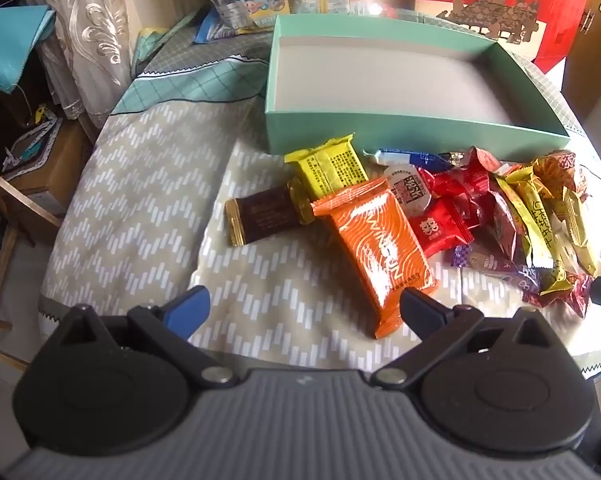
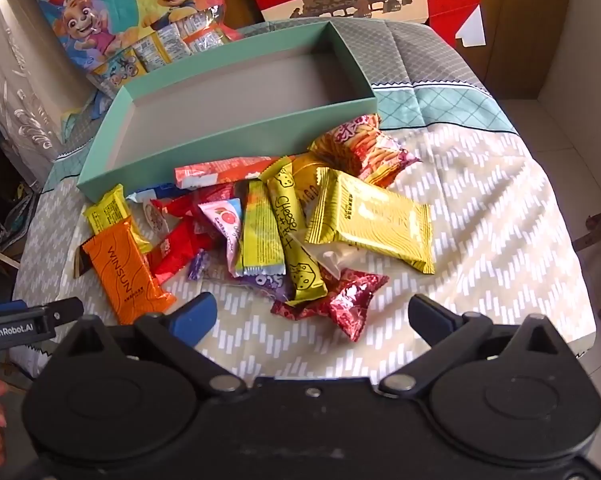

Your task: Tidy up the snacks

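Presently both the left gripper (image 1: 302, 310) and right gripper (image 2: 312, 316) are hanging released, holding nothing, over wrapped snacks (image 2: 260, 224) lying beside the shallow mint-green cardboard box (image 2: 228, 136), mid-tabletop (image 2: 480, 220).

Mint-green box (image 2: 236, 128) with grey inside; snacks in bright wrappers

Orange wavy-lined pack (image 1: 376, 236); yellow wavy-lined pack (image 2: 372, 220); dark brown bar with gold ends (image 1: 260, 216); beige cloth (image 2: 480, 208) with white dashed zigzags; blue-tipped black fingers (image 1: 186, 308)
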`<state>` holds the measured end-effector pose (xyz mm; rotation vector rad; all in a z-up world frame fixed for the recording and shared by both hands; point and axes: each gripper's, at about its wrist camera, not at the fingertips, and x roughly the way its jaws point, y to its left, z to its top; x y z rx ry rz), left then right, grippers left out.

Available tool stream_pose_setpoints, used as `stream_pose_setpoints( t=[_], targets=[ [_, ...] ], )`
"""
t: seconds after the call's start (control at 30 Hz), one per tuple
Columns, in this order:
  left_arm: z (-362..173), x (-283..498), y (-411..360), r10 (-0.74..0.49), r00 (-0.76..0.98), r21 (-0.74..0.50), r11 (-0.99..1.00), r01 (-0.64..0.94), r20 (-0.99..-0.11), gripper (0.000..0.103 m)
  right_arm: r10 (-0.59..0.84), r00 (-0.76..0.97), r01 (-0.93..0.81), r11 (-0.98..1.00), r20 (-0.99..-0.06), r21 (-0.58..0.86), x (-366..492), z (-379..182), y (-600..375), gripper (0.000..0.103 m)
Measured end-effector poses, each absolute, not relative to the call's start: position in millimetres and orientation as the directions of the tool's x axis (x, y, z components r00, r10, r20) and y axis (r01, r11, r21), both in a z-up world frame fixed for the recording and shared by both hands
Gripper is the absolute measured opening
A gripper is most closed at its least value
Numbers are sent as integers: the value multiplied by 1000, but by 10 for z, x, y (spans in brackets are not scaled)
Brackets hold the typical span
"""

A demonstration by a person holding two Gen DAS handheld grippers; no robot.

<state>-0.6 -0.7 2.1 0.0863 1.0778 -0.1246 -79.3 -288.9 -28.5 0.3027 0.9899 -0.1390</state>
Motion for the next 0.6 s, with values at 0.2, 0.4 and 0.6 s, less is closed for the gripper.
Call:
stream_pose_setpoints(
  t=[0.2, 0.4, 0.6],
  targets=[
    [48, 9, -23, -54, 464, 18, 988, 150, -884, 103, 25, 546, 257, 946, -838, 196, -770, -246, -2954, 103],
    [57, 3, -11, -50, 465, 20, 989, 145, -884, 103, 18, 551, 267, 943, -834, 197, -814, -253, -2969, 103],
    [87, -7, -1, -48, 471, 21, 990, 141, -881, 103, 10, 558, 271, 943, -830, 193, -864, -221, -2934, 103]
  ],
)
